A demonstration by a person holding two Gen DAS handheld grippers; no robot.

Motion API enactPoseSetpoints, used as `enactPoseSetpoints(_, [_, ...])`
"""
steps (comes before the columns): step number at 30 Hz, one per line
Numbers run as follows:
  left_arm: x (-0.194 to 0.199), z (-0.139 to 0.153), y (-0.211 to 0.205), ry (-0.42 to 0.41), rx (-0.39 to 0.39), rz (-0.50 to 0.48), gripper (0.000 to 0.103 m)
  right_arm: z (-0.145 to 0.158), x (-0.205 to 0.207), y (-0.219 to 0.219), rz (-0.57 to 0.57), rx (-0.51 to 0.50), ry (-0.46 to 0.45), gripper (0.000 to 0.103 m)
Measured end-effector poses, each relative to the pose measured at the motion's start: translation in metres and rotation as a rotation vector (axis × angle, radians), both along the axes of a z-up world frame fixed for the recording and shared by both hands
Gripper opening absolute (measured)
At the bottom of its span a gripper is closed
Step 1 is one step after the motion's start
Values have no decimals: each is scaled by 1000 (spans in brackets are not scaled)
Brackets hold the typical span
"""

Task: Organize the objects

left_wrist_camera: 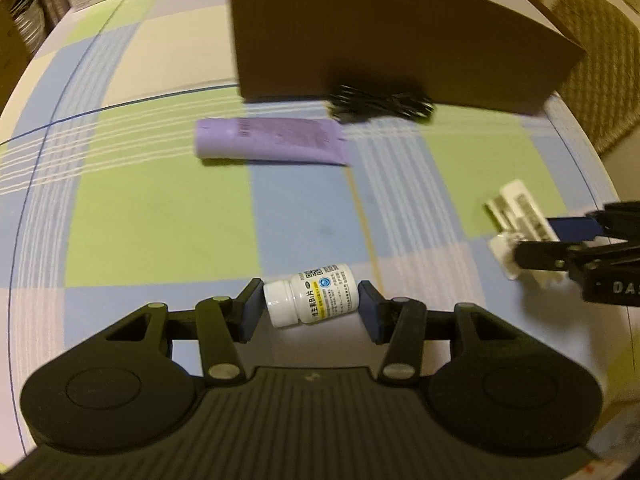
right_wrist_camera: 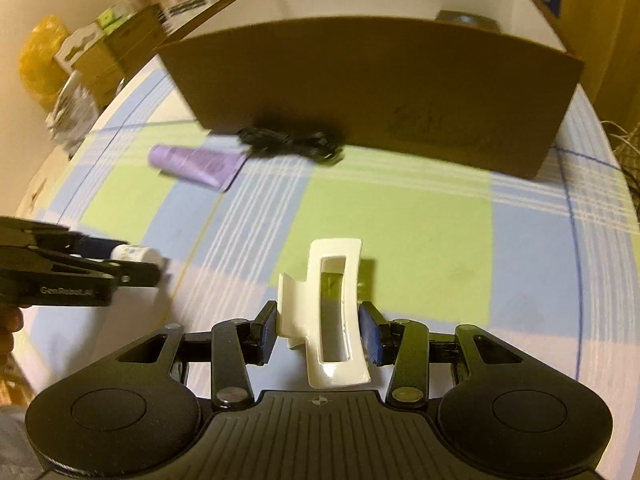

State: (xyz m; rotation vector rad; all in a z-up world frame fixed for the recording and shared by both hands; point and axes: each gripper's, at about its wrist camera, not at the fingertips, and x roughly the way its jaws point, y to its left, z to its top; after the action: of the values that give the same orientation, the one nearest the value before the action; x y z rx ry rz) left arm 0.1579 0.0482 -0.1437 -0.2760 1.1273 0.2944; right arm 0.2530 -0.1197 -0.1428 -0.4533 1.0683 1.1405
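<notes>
My left gripper [left_wrist_camera: 310, 306] is shut on a small white pill bottle [left_wrist_camera: 312, 294], held sideways between the blue pads just above the checked tablecloth. My right gripper [right_wrist_camera: 320, 330] is shut on a white hair claw clip [right_wrist_camera: 326, 316]. In the left wrist view the right gripper [left_wrist_camera: 532, 240] shows at the right edge with the clip [left_wrist_camera: 516, 216]. In the right wrist view the left gripper [right_wrist_camera: 132, 264] shows at the left with the bottle [right_wrist_camera: 138, 256]. A purple tube [left_wrist_camera: 268, 140] and a coiled black cable [left_wrist_camera: 380, 104] lie in front of an open brown cardboard box [left_wrist_camera: 380, 40].
The box [right_wrist_camera: 372, 84] has a white inside and holds a dark round object [right_wrist_camera: 466, 20]. The tube [right_wrist_camera: 196, 164] and cable [right_wrist_camera: 292, 144] lie by its front wall. Boxes and bags [right_wrist_camera: 100, 44] stand beyond the table's left edge. A woven chair [left_wrist_camera: 600, 72] is at the right.
</notes>
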Motion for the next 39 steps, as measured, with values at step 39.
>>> enactPoseSetpoints(39, [9,17,-12,6,38,16,42,16,-2,2,-9,43,-31,39])
